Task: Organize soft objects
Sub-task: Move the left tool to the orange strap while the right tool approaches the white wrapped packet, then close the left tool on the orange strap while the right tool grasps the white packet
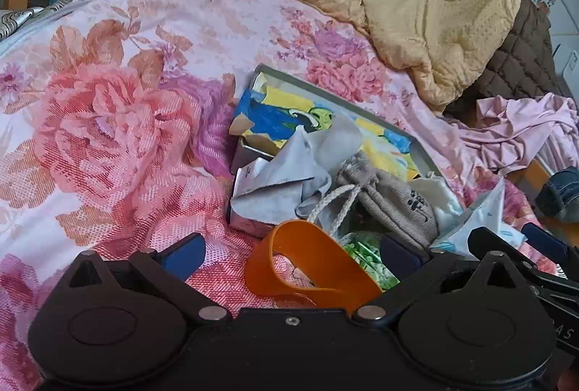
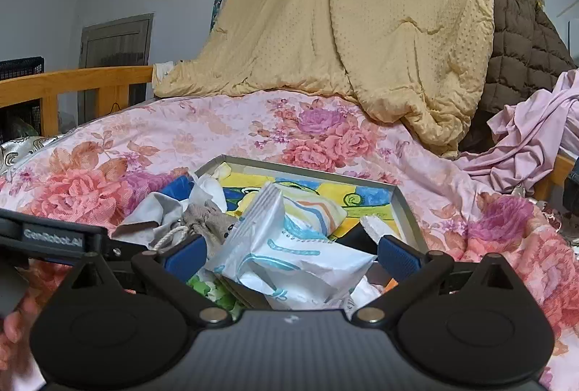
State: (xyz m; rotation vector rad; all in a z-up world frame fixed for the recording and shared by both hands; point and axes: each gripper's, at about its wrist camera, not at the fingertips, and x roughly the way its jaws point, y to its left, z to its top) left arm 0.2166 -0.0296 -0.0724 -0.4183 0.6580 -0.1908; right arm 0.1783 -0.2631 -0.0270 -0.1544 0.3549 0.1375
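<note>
A grey tin box (image 1: pixel 327 90) with a bright cartoon lining lies on the floral bedspread (image 1: pixel 108 123); it also shows in the right wrist view (image 2: pixel 403 206). Beside and over it lie a grey cloth (image 1: pixel 286 170), a grey drawstring pouch (image 1: pixel 391 199), an orange band (image 1: pixel 311 264) and a white-and-blue soft packet (image 2: pixel 289 253). My left gripper (image 1: pixel 293 251) is open, with the orange band between its fingers, not gripped. My right gripper (image 2: pixel 293 253) is open around the white packet; whether its pads touch the packet cannot be told. The right gripper also shows in the left wrist view (image 1: pixel 514 239).
A yellow quilt (image 2: pixel 362 29) is heaped at the back over a brown quilted cover (image 2: pixel 521 54). A crumpled pink cloth (image 2: pixel 532 137) lies at the right. A wooden bed rail (image 2: pixel 72 83) runs along the left.
</note>
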